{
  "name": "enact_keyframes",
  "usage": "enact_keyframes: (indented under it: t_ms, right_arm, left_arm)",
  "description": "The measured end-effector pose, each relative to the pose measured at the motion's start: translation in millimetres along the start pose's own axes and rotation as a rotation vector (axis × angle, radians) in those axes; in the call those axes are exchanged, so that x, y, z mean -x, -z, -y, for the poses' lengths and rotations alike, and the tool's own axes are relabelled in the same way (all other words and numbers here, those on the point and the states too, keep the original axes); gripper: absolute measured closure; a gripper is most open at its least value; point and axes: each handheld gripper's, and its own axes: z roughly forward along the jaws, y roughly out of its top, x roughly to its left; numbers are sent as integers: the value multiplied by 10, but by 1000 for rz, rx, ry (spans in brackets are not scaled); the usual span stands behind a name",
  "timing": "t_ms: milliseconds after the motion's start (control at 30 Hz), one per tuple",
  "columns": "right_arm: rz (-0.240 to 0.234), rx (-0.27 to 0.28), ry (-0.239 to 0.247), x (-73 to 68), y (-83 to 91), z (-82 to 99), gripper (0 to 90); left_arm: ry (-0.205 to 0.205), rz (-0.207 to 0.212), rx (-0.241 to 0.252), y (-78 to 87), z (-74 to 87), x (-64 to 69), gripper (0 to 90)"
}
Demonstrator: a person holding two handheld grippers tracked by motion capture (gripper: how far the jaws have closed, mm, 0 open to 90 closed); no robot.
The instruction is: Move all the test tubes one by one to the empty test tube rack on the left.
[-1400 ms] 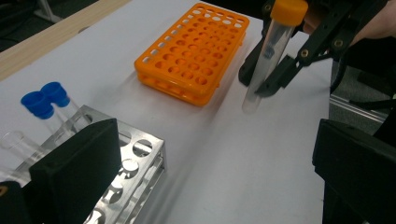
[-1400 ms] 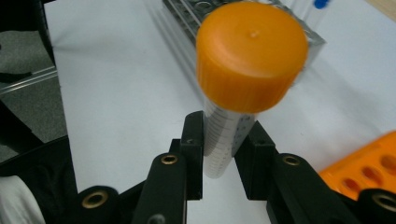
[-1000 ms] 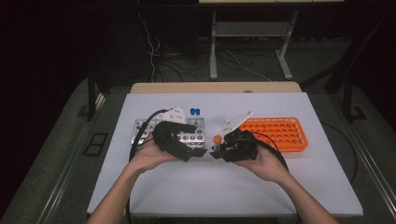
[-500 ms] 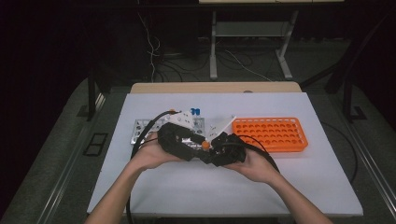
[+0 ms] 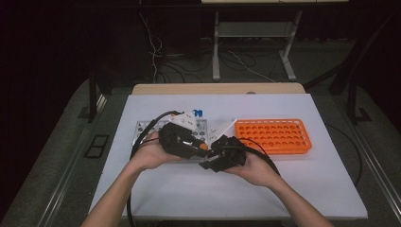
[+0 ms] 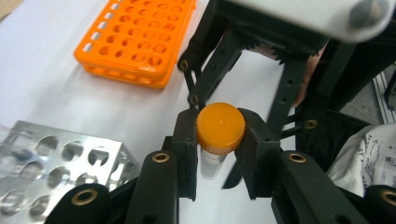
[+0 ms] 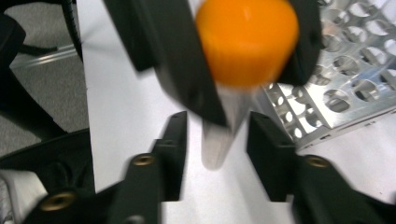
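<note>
A clear tube with an orange cap hangs upright above the white table. My left gripper is shut on the cap; its jaws have just been closing, and both pads press the cap's sides. My right gripper faces it. Its jaws have just been opening, and they stand a little apart from the tube's clear body between them. In the high view the left gripper and the right gripper meet tip to tip at the table's middle, with the orange cap between them.
An aluminium rack with round holes lies behind my left hand. An orange tube rack lies to the right of it. A small blue item sits behind the aluminium rack. Cables trail from both grippers.
The two grippers came together at the table's middle. The left jaws closed on the orange cap, and the right jaws let go of the tube.
</note>
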Motion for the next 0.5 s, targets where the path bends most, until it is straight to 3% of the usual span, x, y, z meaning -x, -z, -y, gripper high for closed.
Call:
enact_keyframes:
  t_ms: [133, 233, 367, 467, 500]
  right_arm:
    - [13, 38, -32, 38, 94, 39, 437]
    - [59, 72, -65, 65, 175, 84, 272]
    - [77, 118, -126, 125, 282, 154, 134]
    - [87, 138, -132, 135, 353, 211, 69]
    - [94, 144, -135, 134, 372, 230, 1]
  left_arm:
    - [11, -28, 3, 118, 10, -68, 687]
    - [21, -53, 11, 203, 26, -124, 687]
    - [23, -86, 5, 304, 43, -186, 687]
    - [23, -116, 11, 378, 48, -212, 687]
    - [27, -122, 16, 402, 48, -217, 687]
